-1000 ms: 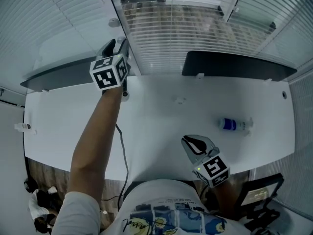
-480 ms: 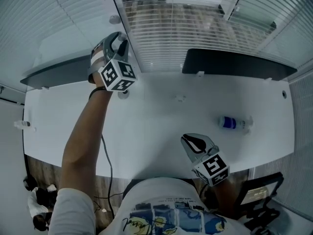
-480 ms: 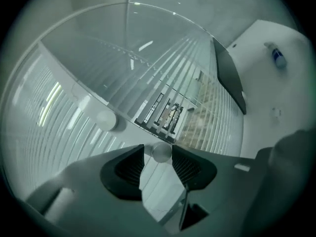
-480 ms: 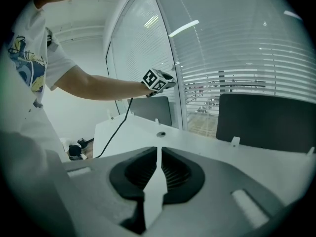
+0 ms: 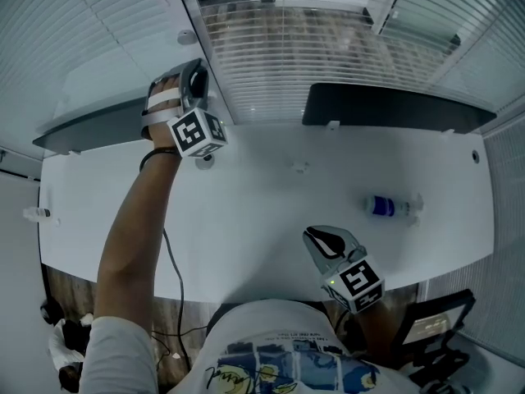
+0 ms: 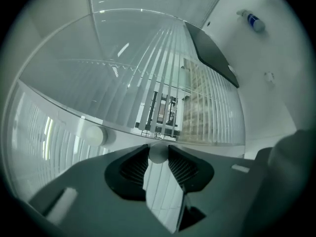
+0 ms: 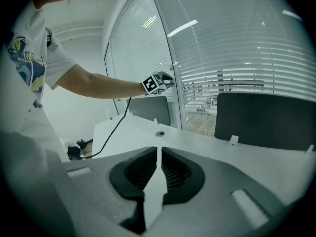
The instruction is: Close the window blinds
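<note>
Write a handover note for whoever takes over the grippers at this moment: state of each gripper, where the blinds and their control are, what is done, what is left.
Left gripper: up at the window frame. Its jaws have just been closing and now pinch the round knob between their tips.
Right gripper: shut, empty, held low over the white table.
Blinds: the middle pane's slats are open; the outside shows through them.
Done: knob reached and apparently gripped.
Left: probably turn the knob until the slats shut, then let go.
</note>
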Action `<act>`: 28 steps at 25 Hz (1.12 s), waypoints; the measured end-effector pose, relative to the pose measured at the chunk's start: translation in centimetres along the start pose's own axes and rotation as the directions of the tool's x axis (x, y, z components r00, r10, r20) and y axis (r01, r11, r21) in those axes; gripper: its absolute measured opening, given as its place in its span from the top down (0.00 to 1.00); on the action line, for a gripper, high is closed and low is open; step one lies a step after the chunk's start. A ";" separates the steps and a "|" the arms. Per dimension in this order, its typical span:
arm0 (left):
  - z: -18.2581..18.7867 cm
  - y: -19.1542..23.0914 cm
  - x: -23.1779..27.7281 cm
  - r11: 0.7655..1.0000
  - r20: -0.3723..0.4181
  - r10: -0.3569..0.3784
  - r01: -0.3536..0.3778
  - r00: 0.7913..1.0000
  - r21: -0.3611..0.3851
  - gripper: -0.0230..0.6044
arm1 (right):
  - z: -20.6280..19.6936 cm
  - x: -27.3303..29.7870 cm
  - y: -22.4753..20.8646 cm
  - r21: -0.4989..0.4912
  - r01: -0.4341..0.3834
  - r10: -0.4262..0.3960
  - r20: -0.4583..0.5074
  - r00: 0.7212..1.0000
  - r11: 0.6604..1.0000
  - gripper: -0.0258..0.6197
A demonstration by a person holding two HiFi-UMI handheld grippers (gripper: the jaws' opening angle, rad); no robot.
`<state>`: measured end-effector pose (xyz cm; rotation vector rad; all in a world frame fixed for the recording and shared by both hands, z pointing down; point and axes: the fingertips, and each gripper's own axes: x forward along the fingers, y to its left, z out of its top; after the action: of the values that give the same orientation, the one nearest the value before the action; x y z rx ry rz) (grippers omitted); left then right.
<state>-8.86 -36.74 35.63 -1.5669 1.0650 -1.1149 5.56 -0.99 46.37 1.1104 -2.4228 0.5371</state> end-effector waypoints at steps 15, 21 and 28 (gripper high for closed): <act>-1.2 1.3 -0.1 0.527 -0.038 -0.027 -0.018 0.999 -0.849 0.76 | -0.1 0.1 -0.1 -0.003 0.000 0.000 -0.006 1.000 1.000 0.93; -1.9 1.5 -0.2 0.226 0.012 -0.018 0.016 1.000 -0.974 0.76 | -0.2 0.0 -0.1 0.001 0.003 -0.003 -0.005 1.000 1.000 0.93; -2.2 1.6 -0.3 -0.024 0.055 -0.014 0.055 0.998 -0.998 0.76 | -0.2 0.1 -0.1 0.001 0.000 0.000 0.000 1.000 1.000 0.93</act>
<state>-11.22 -37.22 34.44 -2.7186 2.0845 -0.0314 5.64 -1.02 46.57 1.1108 -2.4226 0.5389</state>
